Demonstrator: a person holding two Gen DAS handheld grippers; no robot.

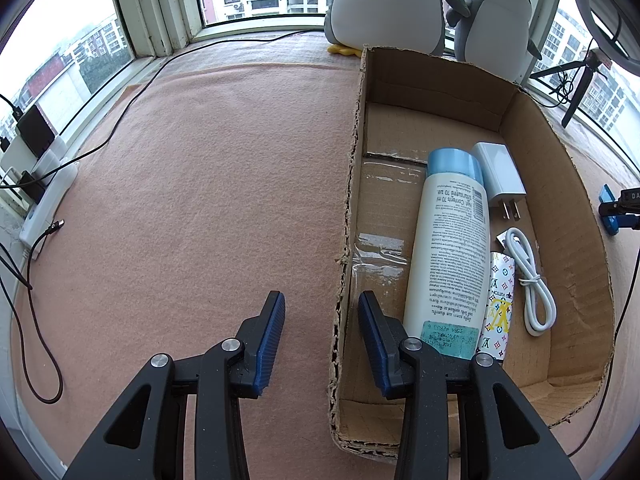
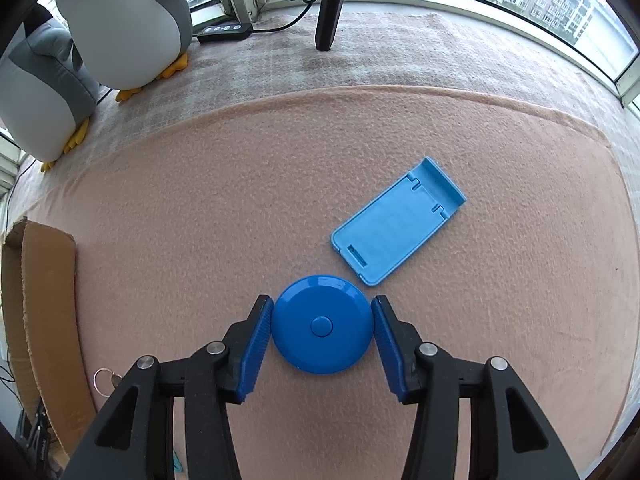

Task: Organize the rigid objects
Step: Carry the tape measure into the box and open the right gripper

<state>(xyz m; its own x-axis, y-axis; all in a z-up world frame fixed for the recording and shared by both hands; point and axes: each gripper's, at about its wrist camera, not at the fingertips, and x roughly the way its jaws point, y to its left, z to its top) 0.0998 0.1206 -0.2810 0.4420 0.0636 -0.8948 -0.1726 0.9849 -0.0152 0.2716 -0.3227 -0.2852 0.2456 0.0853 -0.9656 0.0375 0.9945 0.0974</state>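
We bracket the blue disc (image 2: 322, 324) on the mat (image 2: 280, 184) with the right gripper (image 2: 322, 330) — jaws spread, not yet pinching; squeeze across its middle. Left gripper (image 1: 322, 338) straddles the box (image 1: 348, 216) wall — open, empty.

A pink felt mat (image 2: 360, 152) was spread out. On it a cardboard box (image 1: 560, 184) was set, with a blue disc (image 2: 322, 330) and a blue stand (image 2: 396, 224) right of the box.

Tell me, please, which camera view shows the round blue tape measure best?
The right wrist view: the round blue tape measure lies whole and unobstructed on the pink mat, between the fingers of the right gripper. The left wrist view does not show it clearly; it looks at the cardboard box instead.
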